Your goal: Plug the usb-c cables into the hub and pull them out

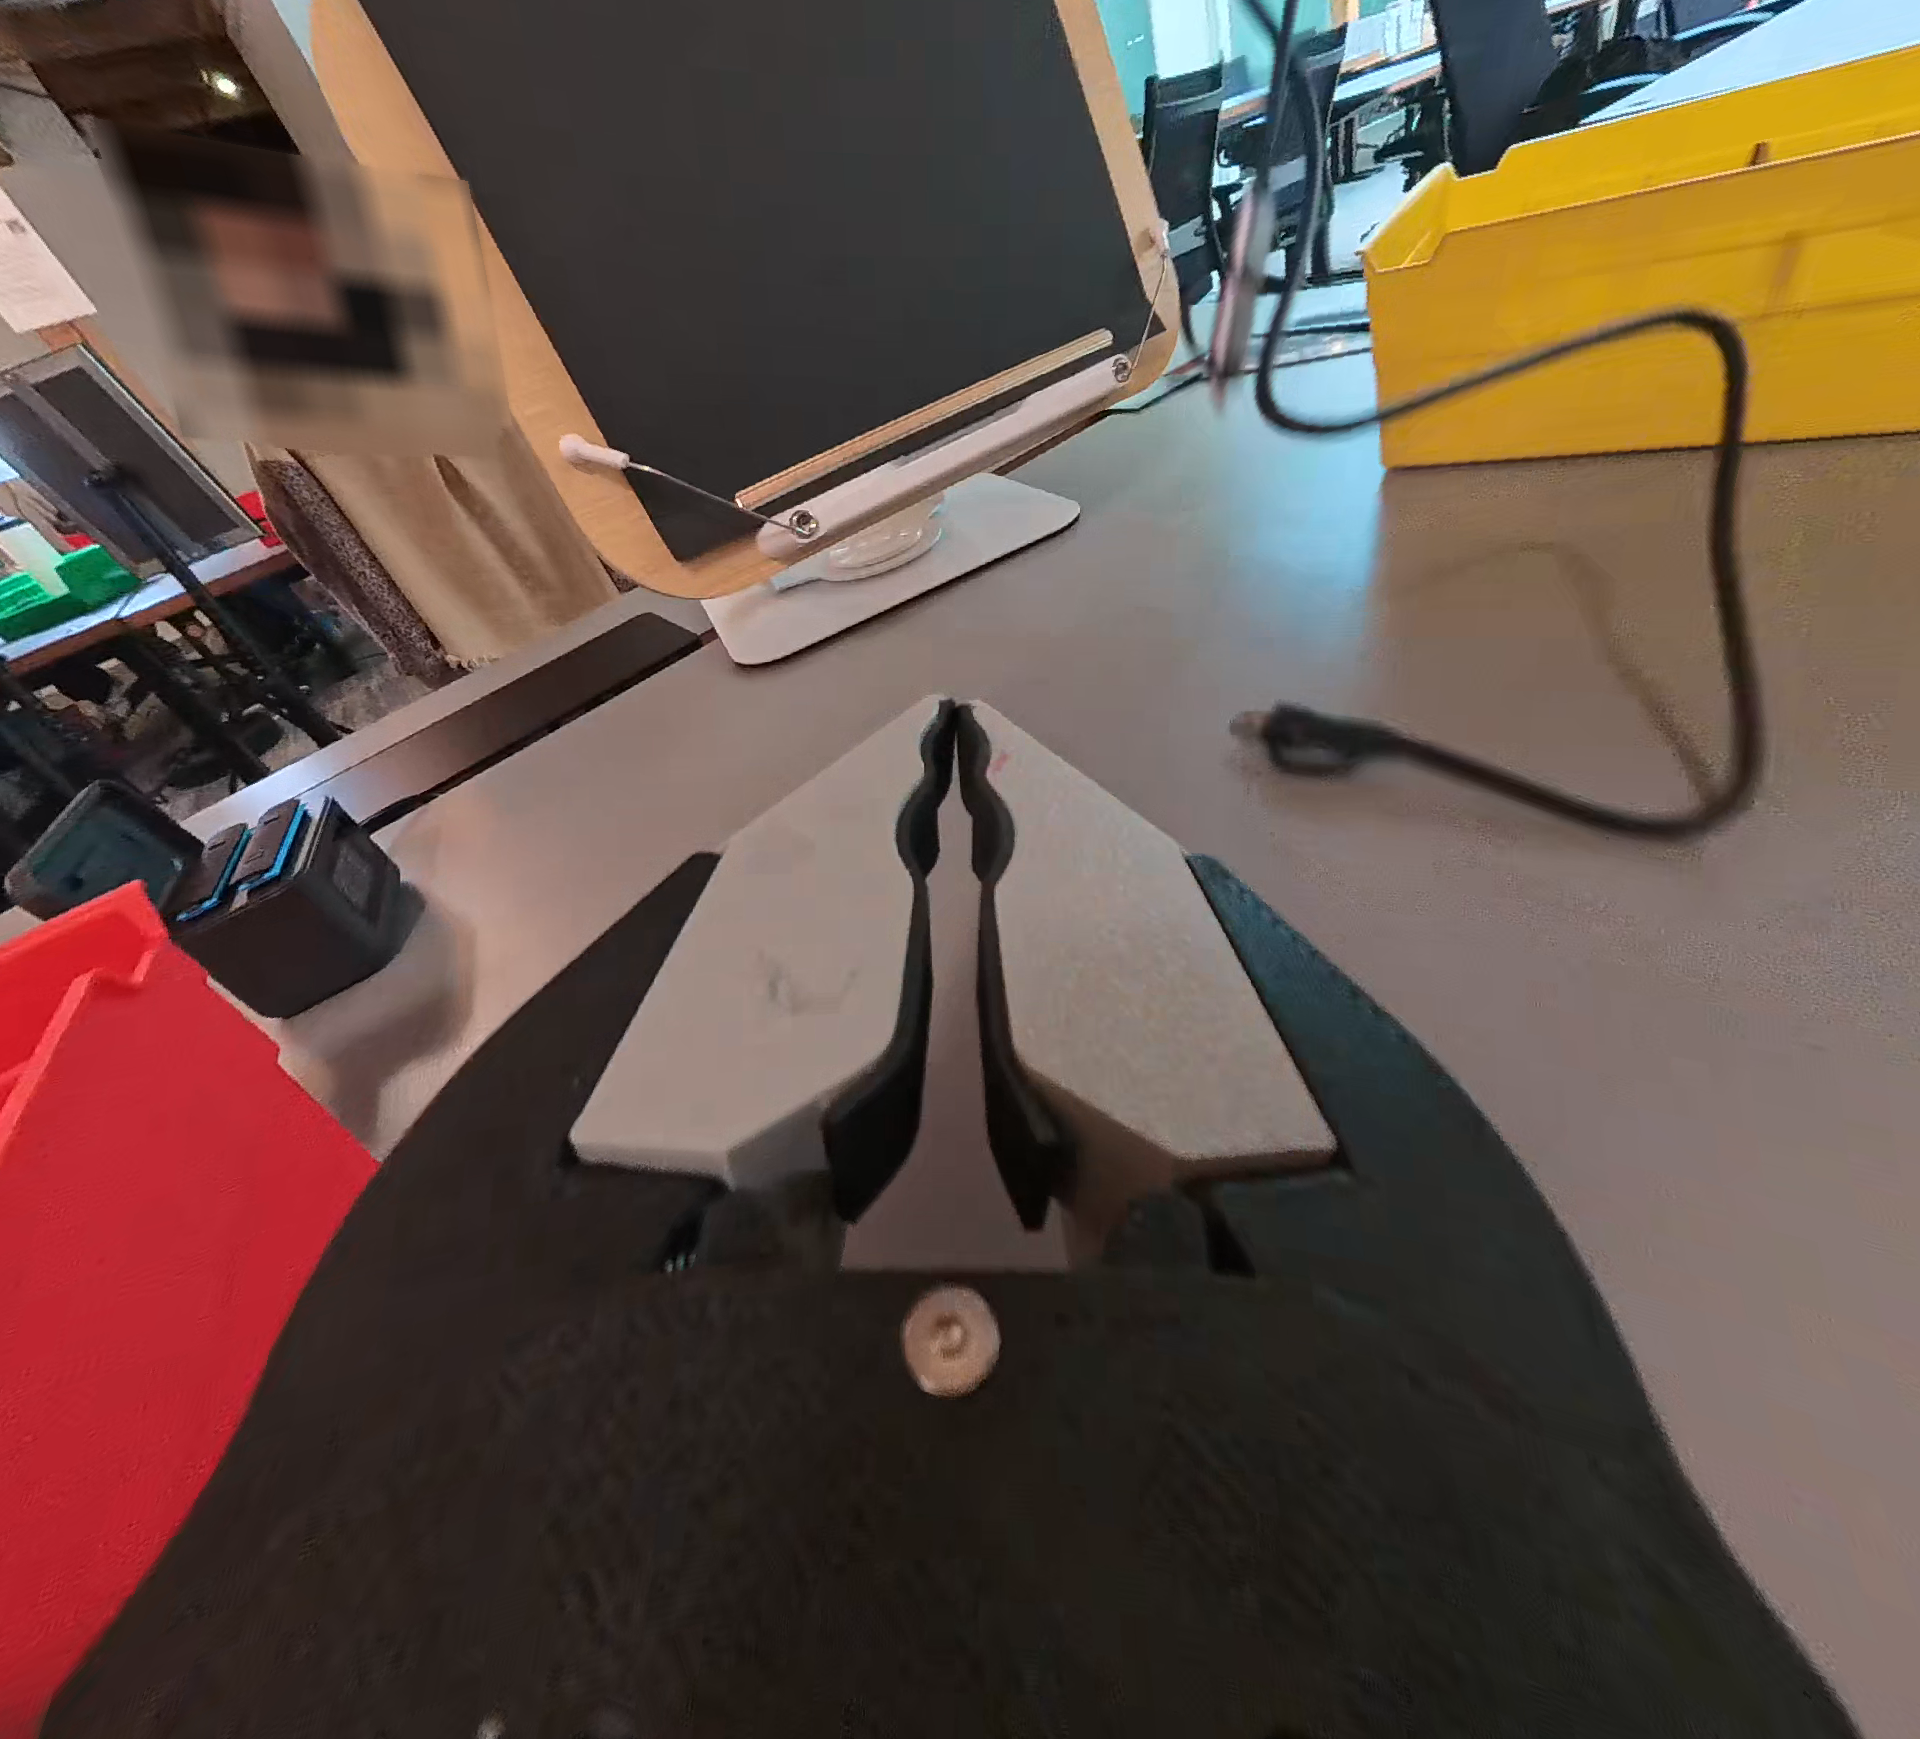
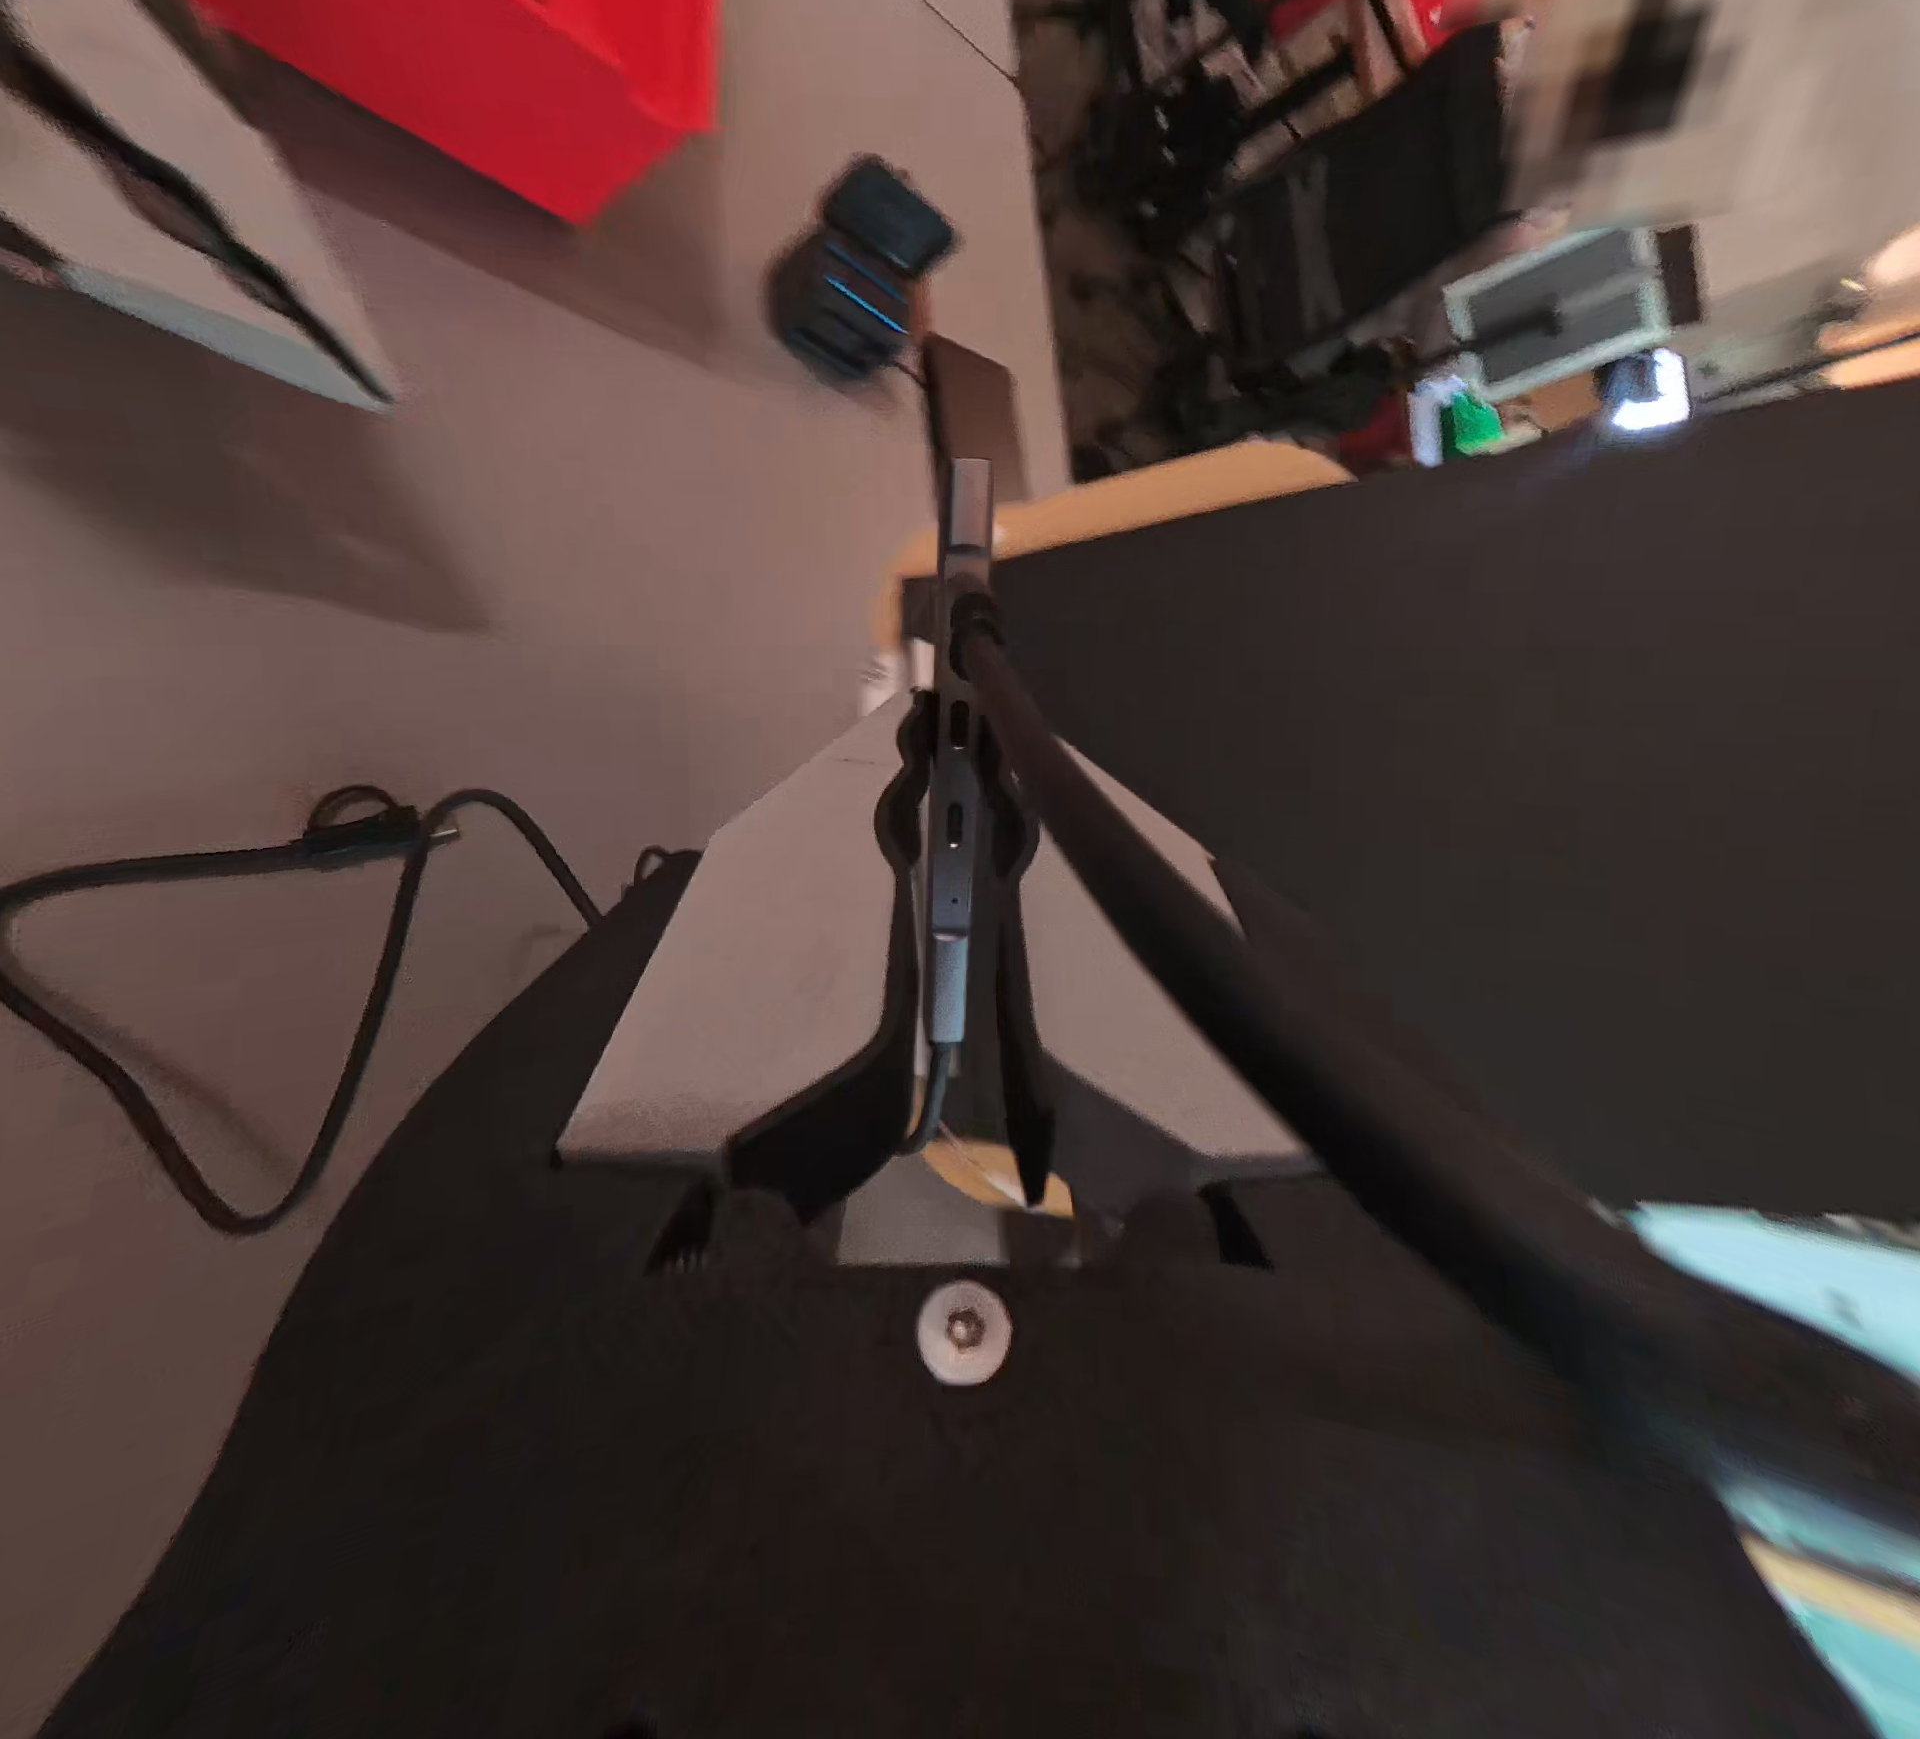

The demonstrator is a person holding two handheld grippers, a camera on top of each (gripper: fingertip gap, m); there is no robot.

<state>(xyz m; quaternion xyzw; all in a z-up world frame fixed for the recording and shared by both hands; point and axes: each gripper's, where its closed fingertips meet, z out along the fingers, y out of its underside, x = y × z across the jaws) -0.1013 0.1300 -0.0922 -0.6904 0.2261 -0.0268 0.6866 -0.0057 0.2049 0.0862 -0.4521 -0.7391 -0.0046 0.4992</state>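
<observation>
Left wrist view: our left hand-held gripper (image 1: pixel 958 721) is pressed together on nothing. Ahead and right of it, one thin black braided usb-c cable (image 1: pixel 1730 567) lies loose on the grey worktop (image 1: pixel 1455 1014); we judge it limp and light, best gripped at its rigid plug (image 1: pixel 1294 739).

Right wrist view: our right hand-held gripper (image 2: pixel 956 733) is clamped on one slim grey metal hub (image 2: pixel 961 816), rigid and light. A second cable (image 2: pixel 1101 868) meets the hub beyond the fingertips.

**Obscured and Indistinct Items**

Right wrist view is motion-blurred: charger (image 2: pixel 862 276) detail unreadable. Hub (image 2: pixel 958 816) sides hidden by finger pads (image 2: pixel 902 816). Cable (image 2: pixel 1195 941) runs off frame. Left view: red bin (image 1: pixel 135 1170) and yellow bin (image 1: pixel 1662 276) are cropped.
</observation>
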